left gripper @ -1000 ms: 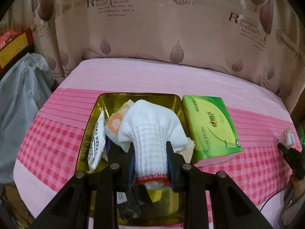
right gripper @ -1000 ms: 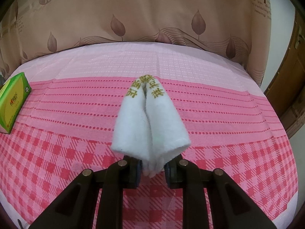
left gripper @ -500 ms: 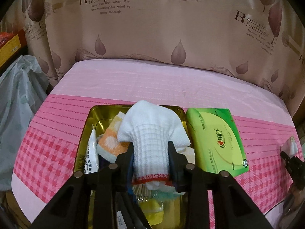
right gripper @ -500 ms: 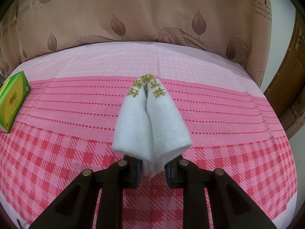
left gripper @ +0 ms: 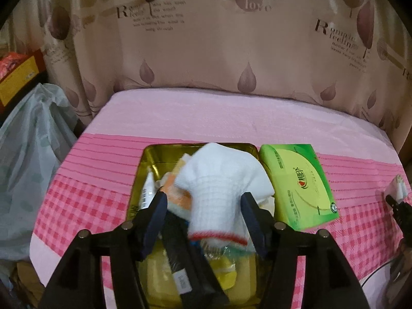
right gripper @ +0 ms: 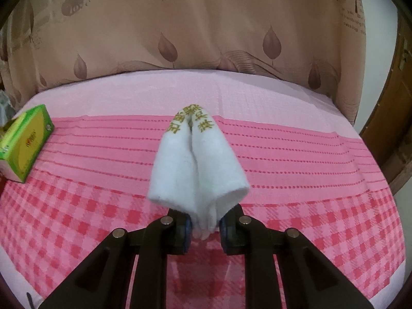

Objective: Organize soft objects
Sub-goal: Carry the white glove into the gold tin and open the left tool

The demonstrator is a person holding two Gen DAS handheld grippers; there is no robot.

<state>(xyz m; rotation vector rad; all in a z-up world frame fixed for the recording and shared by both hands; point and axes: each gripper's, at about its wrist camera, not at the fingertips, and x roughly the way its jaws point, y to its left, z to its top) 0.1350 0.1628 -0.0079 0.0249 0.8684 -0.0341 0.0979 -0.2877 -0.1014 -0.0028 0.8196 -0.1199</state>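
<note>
Opening over the gold tin [left gripper: 148, 155], the left gripper [left gripper: 203, 203] has its fingers [left gripper: 157, 212] spread wide to either side of a white waffle-knit cloth [left gripper: 219, 193] with a red hem. The left pad stands clear of the fabric; whether the right pad touches it I cannot tell, as the cloth is blurred. It sits above the tin's clutter: an orange-and-white cloth [left gripper: 177, 195], a white tube [left gripper: 146, 193] along the left wall, and yellow and dark packets [left gripper: 180, 267] at the near end. A green tissue pack [left gripper: 298, 185] lies just right of the tin, on the tabletop's pink checked cover [left gripper: 85, 200].

At the right side, the right gripper [right gripper: 204, 225] has its fingers [right gripper: 184, 228] narrow, pinching the lower end of a folded white towel [right gripper: 195, 170] with gold embroidered characters at its far tip. The towel fans out forward from the pads over the pink cover [right gripper: 309, 180], with the tissue pack [right gripper: 24, 141] well apart at the far left. A brown leaf-print curtain [right gripper: 206, 38] hangs behind the tabletop.
</note>
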